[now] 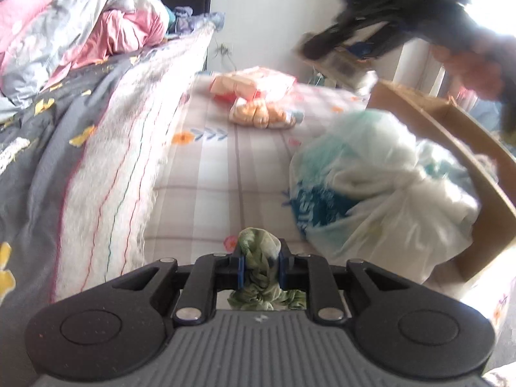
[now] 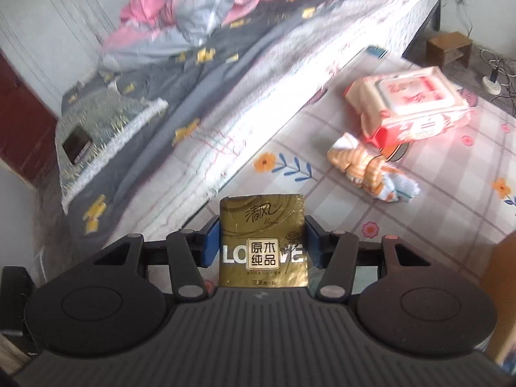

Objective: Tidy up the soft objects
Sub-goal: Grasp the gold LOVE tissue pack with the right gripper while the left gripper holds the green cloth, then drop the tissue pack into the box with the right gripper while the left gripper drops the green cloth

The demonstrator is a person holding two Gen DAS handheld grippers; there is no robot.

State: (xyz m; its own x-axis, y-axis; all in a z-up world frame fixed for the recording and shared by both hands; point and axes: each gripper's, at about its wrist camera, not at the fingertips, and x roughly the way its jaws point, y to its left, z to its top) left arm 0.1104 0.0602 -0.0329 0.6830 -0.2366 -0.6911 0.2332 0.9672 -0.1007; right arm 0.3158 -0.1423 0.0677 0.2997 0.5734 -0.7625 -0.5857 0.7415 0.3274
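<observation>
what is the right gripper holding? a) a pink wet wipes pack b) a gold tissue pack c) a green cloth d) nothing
b: the right gripper is shut on the gold tissue pack, blue pads pressing both its sides, while the pink wet wipes pack lies on the floor mat ahead.

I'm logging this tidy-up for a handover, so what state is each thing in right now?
Left gripper: shut on green cloth.
Right gripper: shut on gold tissue pack.
Cardboard box: open, white and teal bag leaning against it.
Wet wipes pack: lid closed, lying on the mat.
Striped socks: bundled, on the mat.
Quilt: crumpled on the bed.
</observation>
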